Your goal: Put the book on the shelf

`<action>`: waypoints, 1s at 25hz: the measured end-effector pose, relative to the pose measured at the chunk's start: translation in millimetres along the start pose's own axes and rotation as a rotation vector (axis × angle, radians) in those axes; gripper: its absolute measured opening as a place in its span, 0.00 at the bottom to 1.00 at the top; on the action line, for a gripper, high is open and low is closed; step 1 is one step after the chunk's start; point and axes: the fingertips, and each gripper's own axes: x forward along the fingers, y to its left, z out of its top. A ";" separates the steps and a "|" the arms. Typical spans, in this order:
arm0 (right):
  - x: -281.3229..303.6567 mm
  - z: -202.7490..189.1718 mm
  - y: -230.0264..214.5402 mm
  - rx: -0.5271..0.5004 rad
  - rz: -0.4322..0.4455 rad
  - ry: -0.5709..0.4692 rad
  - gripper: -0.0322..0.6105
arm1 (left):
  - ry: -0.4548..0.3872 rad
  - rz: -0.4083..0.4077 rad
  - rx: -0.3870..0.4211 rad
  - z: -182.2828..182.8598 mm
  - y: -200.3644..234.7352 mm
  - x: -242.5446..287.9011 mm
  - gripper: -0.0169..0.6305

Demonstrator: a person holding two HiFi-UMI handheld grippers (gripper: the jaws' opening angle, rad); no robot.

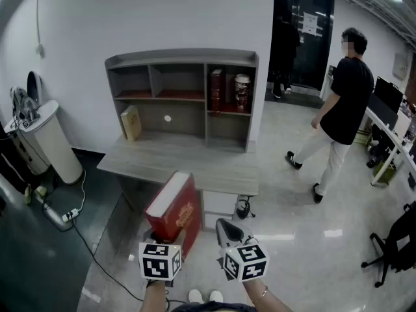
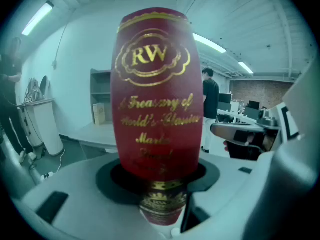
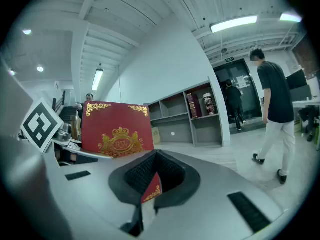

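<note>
A thick red book (image 1: 172, 207) with gold print stands upright in my left gripper (image 1: 170, 240), whose jaws are shut on its lower end. In the left gripper view its spine (image 2: 157, 84) fills the middle, with the left gripper (image 2: 159, 184) clamped at its base. My right gripper (image 1: 227, 228) hovers just right of the book, apart from it, jaws shut; it also shows as the right gripper (image 2: 235, 132). From the right gripper (image 3: 157, 159) the book's cover (image 3: 117, 129) lies left. The grey shelf unit (image 1: 182, 59) stands ahead on a desk (image 1: 182, 164).
The shelf's right compartment holds a dark red book (image 1: 216, 91) and a jar (image 1: 242, 91); a tan book (image 1: 131, 122) leans lower left. A white cylinder bin (image 1: 49, 138) and a cable (image 1: 65, 216) sit left. A person (image 1: 341, 109) walks at right, near an office chair (image 1: 400, 239).
</note>
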 end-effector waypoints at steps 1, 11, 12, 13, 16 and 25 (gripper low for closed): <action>1.1 2.2 -0.7 -0.002 -0.004 -0.006 0.06 | -0.003 -0.004 0.005 2.6 0.0 1.9 0.38; 7.9 3.8 4.4 -0.021 -0.008 -0.005 0.06 | -0.001 -0.010 0.007 5.7 3.5 6.2 0.38; 8.6 3.1 5.2 -0.022 -0.006 -0.003 0.06 | -0.001 -0.009 0.004 5.0 4.1 6.1 0.38; 9.3 2.6 5.3 -0.024 -0.005 -0.001 0.06 | -0.002 -0.009 0.001 4.5 4.4 6.2 0.38; 11.5 2.3 4.0 -0.030 -0.005 0.003 0.06 | -0.003 -0.006 -0.005 3.8 5.3 7.6 0.38; 23.3 -0.4 -0.3 -0.010 0.027 0.010 0.06 | -0.008 -0.015 -0.015 11.6 11.5 19.8 0.38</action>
